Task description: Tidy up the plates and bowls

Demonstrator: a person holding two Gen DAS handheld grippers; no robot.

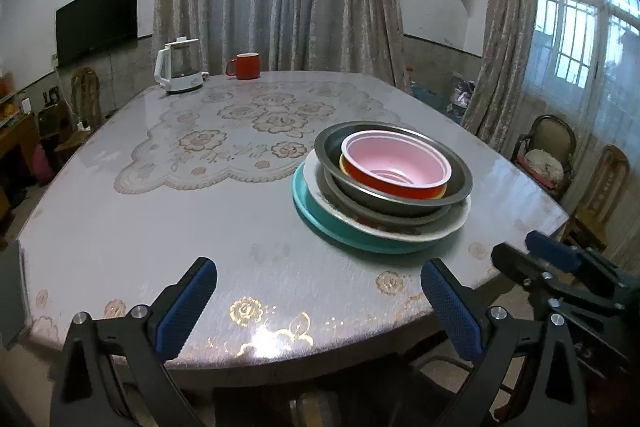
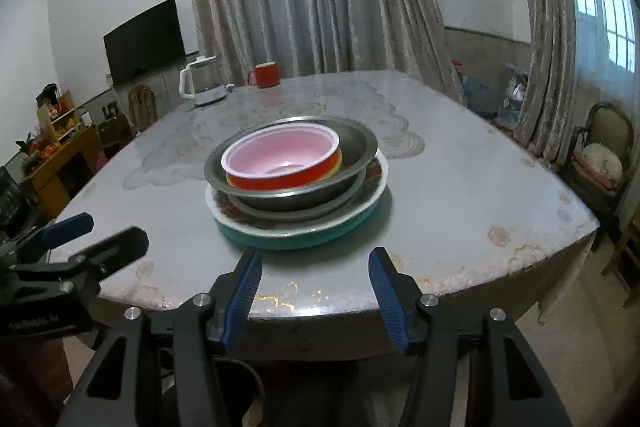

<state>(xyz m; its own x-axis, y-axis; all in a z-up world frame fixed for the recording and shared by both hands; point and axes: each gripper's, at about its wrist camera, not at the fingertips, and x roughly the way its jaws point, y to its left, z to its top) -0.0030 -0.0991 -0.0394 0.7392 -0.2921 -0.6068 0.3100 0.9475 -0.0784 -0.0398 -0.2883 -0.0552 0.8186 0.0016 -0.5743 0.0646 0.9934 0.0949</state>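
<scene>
Stacking looks done: on the table (image 1: 160, 219), near-right side, teal plate (image 2: 304, 237) at the bottom, white plate (image 2: 372, 195), two metal bowls (image 2: 352, 143), red bowl with pink inside (image 2: 280, 155) on top; left claw (image 1: 318, 307) and right claw (image 2: 316, 291) both released, empty.
</scene>
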